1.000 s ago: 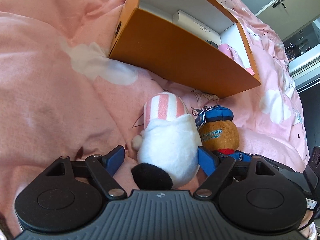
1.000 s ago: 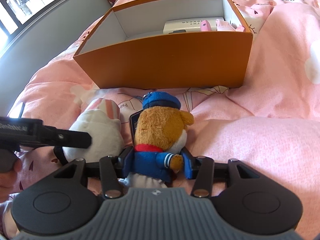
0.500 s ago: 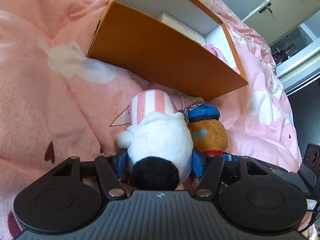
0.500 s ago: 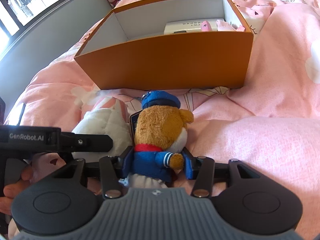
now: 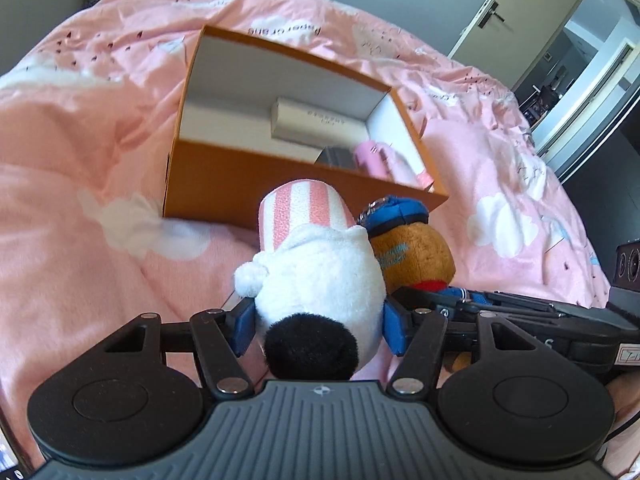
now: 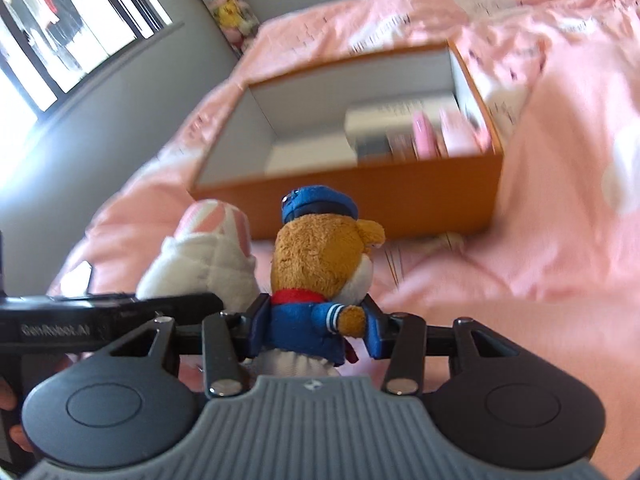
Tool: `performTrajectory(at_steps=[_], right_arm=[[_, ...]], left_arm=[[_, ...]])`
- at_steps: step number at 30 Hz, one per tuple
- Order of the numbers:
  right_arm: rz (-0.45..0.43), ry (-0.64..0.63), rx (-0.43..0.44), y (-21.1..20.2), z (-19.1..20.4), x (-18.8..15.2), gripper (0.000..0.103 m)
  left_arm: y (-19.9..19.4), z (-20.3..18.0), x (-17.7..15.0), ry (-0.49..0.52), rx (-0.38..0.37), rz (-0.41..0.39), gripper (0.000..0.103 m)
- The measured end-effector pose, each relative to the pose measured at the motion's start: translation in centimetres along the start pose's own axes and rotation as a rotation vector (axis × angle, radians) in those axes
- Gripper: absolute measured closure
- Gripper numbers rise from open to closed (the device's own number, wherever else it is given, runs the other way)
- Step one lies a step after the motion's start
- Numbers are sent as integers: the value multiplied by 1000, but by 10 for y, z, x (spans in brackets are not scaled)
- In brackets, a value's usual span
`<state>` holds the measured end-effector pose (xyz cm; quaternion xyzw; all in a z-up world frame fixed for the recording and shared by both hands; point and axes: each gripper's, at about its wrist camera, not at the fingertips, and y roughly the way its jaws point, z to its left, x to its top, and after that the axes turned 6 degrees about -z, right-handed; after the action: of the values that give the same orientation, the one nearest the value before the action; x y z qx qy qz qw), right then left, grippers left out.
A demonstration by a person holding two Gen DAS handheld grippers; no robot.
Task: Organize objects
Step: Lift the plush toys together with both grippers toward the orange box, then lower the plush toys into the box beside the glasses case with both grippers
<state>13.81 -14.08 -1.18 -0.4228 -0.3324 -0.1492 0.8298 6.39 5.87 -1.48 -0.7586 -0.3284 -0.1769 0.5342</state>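
Two plush toys are held above a pink bed (image 5: 80,208), each gripped by a pair of tongs. The left tongs (image 5: 320,320), at lower centre of the left view, are clamped on a white plush (image 5: 320,276) with a pink-striped hat. The right tongs (image 6: 312,330), at lower centre of the right view, are clamped on a brown bear (image 6: 320,256) in a blue cap and jacket. The two toys sit side by side, touching or nearly so.

An orange box (image 5: 224,184) lies on the bed past them, in the middle of both views, open at the top. It already holds a white carton (image 5: 316,124), a dark item and something pink (image 5: 372,156), all crowded toward the right end. So part of the sorting looks done; both plush toys are still outside the box.

The box's left half shows bare white floor, room enough, it seems, for both toys. Its near orange wall stands between toys and interior, so they must clear that rim. The tongs are close together and could bump.
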Motion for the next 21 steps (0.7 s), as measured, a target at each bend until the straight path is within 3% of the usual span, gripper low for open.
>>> performTrajectory(at_steps=[12, 21], right_arm=[[-131, -61, 77, -7, 24, 89, 55], [-135, -67, 102, 49, 17, 160, 55]], left_arm=[[-20, -12, 80, 36, -20, -134, 32], [22, -3, 159, 114, 14, -67, 32]])
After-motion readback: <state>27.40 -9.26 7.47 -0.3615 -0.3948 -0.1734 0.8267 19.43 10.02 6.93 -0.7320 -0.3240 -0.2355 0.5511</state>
